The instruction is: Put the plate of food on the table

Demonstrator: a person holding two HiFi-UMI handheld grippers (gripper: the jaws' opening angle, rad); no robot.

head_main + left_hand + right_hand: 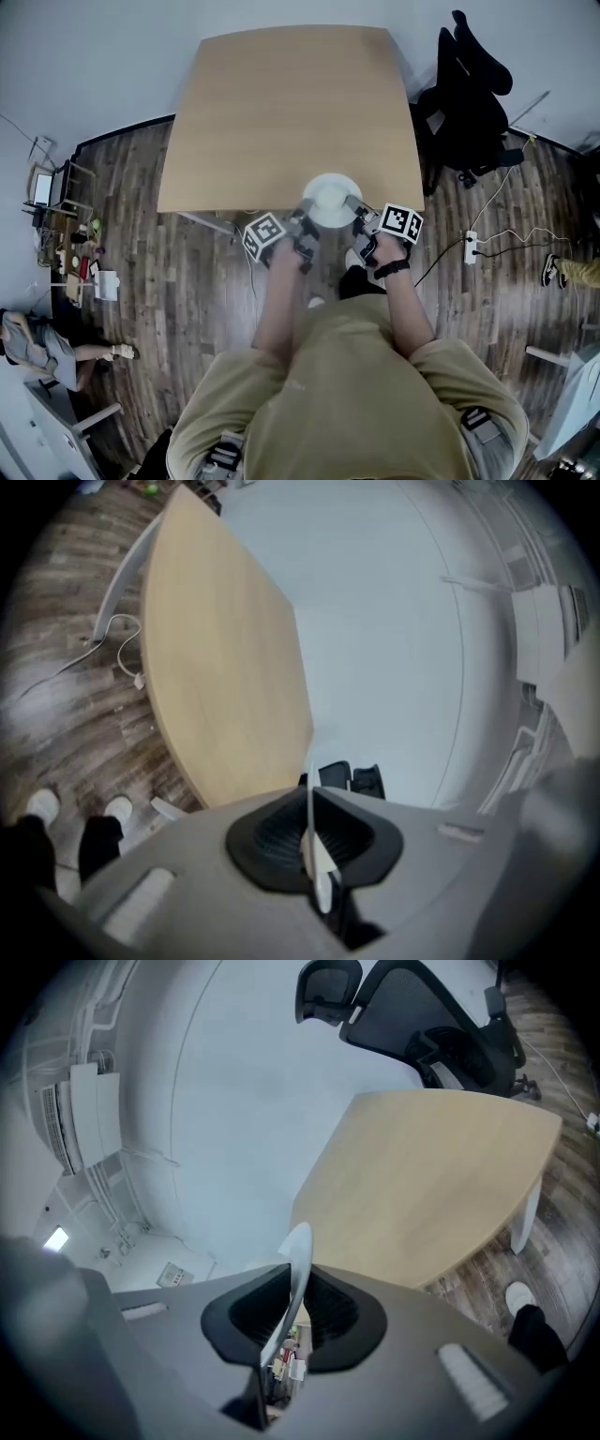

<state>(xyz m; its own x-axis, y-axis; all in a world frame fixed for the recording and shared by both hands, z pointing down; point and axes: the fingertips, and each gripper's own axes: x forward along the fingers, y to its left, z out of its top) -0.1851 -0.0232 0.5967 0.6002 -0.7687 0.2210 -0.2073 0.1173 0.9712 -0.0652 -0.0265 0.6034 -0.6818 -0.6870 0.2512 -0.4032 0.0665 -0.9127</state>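
Observation:
A round white plate (pixel 330 200) hangs over the near edge of the light wooden table (pixel 281 103), held between both grippers. My left gripper (pixel 307 212) is shut on the plate's left rim, which shows as a thin white edge (pixel 311 827) between its dark pads. On the opposite side, my right gripper (pixel 355 210) is shut on the right rim, a white edge (pixel 292 1283) pinched between its pads. What lies on the plate looks pale and I cannot make it out.
A black office chair (pixel 469 103) stands at the table's right side, also seen beyond the table (pixel 422 1026). A power strip with cables (pixel 473 246) lies on the wooden floor at right. A seated person (pixel 37 342) and clutter (pixel 80 244) are at far left.

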